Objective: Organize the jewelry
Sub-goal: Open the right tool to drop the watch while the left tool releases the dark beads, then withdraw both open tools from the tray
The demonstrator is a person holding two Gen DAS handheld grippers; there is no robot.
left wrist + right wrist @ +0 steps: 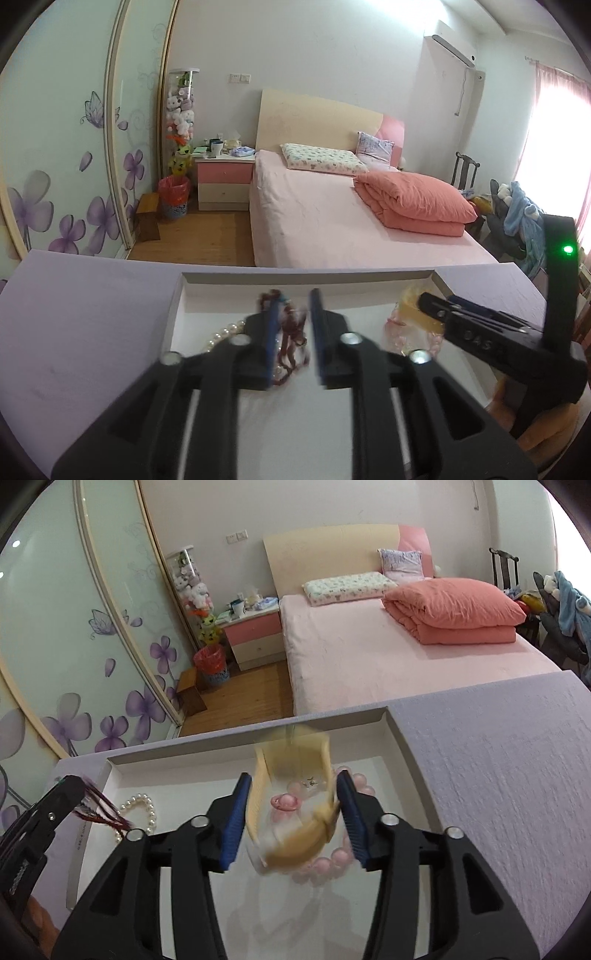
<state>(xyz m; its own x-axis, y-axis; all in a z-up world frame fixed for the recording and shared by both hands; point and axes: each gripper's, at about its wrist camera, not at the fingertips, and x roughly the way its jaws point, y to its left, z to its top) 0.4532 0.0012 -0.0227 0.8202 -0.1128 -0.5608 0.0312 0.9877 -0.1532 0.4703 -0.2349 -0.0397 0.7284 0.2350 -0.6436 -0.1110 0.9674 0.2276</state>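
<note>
Pink-sheeted bed (pixel 332 221) with a folded salmon quilt (pixel 417 203) filled the room behind the work surface. Lavender textured tabletop (pixel 498 775) carried a shallow white rectangular tray (pixel 406 753) set into or on it; which, could not be told.

Left gripper (pixel 291 332) hung over the tray's left half, jaws parted, a dark red beaded cord tangle (pixel 291 332) between the blue pads; contact with the pads could not be confirmed, the frame being blurred. In the right wrist view the red strands trailed at that gripper's tip.

Right gripper (pixel 293 812) stood over the tray's right half, jaws spread wide. A pale yellow band-shaped bracelet (pixel 295 845) sat motion-blurred between the pads, near both, grip not confirmed.

Pink round-bead bracelet (pixel 332 860) lay on the tray floor under the yellow band. White pearl bracelet (pixel 142 812) lay at the tray's left. A small pink charm (pixel 283 800) showed inside the yellow loop.
</note>
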